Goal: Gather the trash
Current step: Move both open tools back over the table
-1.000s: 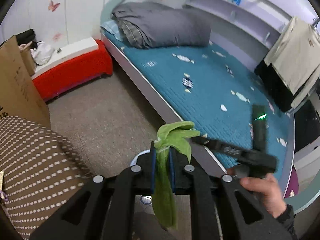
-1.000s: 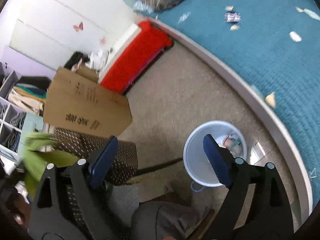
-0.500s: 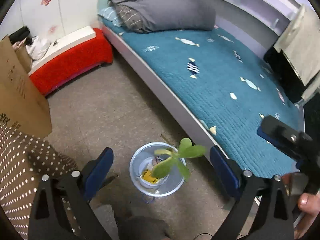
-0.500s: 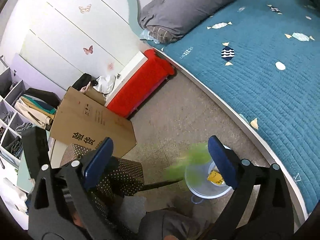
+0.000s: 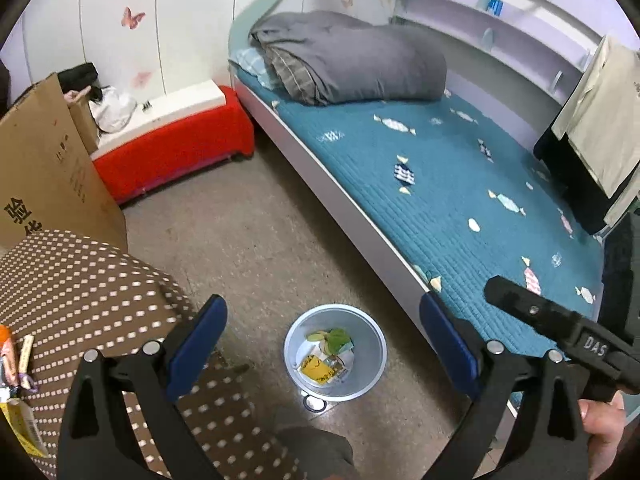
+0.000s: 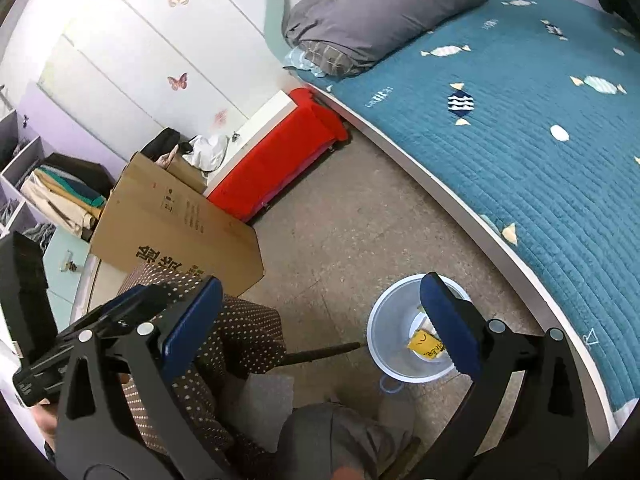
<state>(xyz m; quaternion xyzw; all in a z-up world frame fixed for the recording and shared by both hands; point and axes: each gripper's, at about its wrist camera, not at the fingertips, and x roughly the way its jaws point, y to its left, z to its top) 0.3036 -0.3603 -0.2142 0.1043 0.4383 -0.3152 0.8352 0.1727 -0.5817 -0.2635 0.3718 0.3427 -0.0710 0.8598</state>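
Both grippers are seen spread wide and empty: the left gripper (image 5: 322, 334) is held high above the floor, directly over the bin (image 5: 362, 378), and the right gripper (image 6: 320, 320) is held beside it, with the bin showing behind its right finger. Nothing is held in either one.

Inside the bin a green scrap (image 5: 334, 338) is seen lying on a yellow wrapper (image 5: 318, 367) and some pale paper, so part of the collecting is judged done. On the near left, a few small items (image 5: 18, 360) are seen on the dotted brown cloth (image 5: 80, 280); whether they are trash cannot be told. The light shapes on the bed are taken for a printed candy pattern, not litter, so what is left is uncertain.

Beyond the bin, a bare speckled floor (image 5: 248, 224) is seen, bounded on the right by the bed (image 5: 440, 184) with its teal quilt. Farther left, a cardboard box (image 5: 44, 168) and a red bench (image 5: 176, 152) are seen. At the far end, a grey folded duvet (image 5: 352, 64) is seen against a white wall with butterfly stickers (image 5: 132, 18), and shelves (image 5: 500, 28) run along the far right.
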